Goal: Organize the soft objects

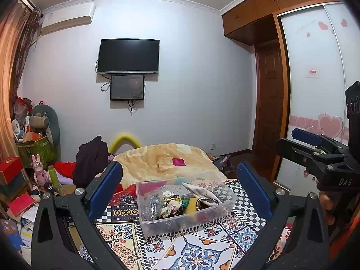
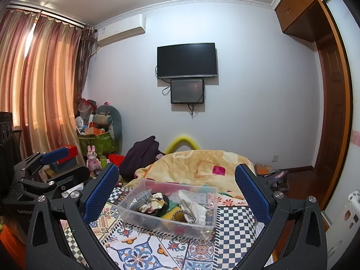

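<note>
A clear plastic box [image 1: 157,227] sits on the patterned bed cover [image 1: 198,252]. It holds several soft items: a grey shiny pouch [image 1: 151,205], scrunchies [image 1: 169,204], a white cloth [image 1: 199,191] and a beaded ring [image 1: 208,200]. My left gripper [image 1: 180,191] is open and empty, its blue pads either side of the box, above it. In the right wrist view the same box [image 2: 202,230] lies between my right gripper's [image 2: 176,190] open, empty fingers. The right gripper also shows at the right of the left wrist view [image 1: 315,148].
A beige blanket [image 1: 164,159] covers the far bed, with dark clothes [image 1: 90,159] to its left. Toys, boxes and books clutter the left floor [image 1: 33,168]. A wardrobe [image 1: 315,78] stands on the right. A TV [image 1: 128,56] hangs on the far wall.
</note>
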The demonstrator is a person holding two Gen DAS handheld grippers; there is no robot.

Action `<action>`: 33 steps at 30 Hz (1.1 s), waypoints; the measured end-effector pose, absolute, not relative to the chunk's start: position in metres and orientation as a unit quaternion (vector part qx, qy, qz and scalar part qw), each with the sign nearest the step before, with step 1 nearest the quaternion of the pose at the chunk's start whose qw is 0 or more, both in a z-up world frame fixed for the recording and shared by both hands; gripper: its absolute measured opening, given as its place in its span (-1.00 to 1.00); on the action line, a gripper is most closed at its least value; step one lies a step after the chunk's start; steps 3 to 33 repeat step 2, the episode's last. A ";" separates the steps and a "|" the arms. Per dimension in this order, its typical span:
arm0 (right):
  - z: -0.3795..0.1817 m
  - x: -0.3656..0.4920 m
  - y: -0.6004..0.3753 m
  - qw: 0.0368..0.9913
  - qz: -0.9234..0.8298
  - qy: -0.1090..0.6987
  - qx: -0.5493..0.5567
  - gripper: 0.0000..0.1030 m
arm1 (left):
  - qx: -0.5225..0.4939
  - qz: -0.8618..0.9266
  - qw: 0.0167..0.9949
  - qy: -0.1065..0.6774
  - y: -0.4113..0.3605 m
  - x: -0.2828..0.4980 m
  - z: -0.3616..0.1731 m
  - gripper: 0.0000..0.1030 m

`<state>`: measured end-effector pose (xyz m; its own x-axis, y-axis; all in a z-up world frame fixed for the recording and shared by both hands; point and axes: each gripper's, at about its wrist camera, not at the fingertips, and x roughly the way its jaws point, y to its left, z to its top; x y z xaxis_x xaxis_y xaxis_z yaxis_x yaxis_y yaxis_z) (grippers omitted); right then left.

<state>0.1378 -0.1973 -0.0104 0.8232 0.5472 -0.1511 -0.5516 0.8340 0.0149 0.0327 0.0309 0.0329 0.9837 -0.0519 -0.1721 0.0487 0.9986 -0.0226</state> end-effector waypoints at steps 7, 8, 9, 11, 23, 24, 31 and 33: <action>-0.010 0.138 -0.197 0.955 0.287 0.075 -0.016 1.00 | -0.009 -0.027 0.996 0.088 0.031 0.032 0.033 1.00; -0.010 0.138 -0.197 0.955 0.287 0.075 -0.016 1.00 | -0.009 -0.027 0.996 0.088 0.031 0.032 0.033 1.00; -0.010 0.138 -0.197 0.955 0.287 0.075 -0.016 1.00 | -0.009 -0.027 0.996 0.088 0.031 0.032 0.033 1.00; -0.010 0.138 -0.197 0.955 0.287 0.075 -0.016 1.00 | -0.009 -0.027 0.996 0.088 0.031 0.032 0.033 1.00; -0.010 0.138 -0.197 0.955 0.287 0.075 -0.016 1.00 | -0.009 -0.027 0.996 0.088 0.031 0.032 0.033 1.00; -0.010 0.138 -0.197 0.955 0.287 0.075 -0.016 1.00 | -0.009 -0.027 0.996 0.088 0.031 0.032 0.033 1.00; -0.010 0.138 -0.197 0.955 0.287 0.075 -0.016 1.00 | -0.009 -0.027 0.996 0.088 0.031 0.032 0.033 1.00; -0.010 0.138 -0.197 0.955 0.287 0.075 -0.016 1.00 | -0.009 -0.027 0.996 0.088 0.031 0.032 0.033 1.00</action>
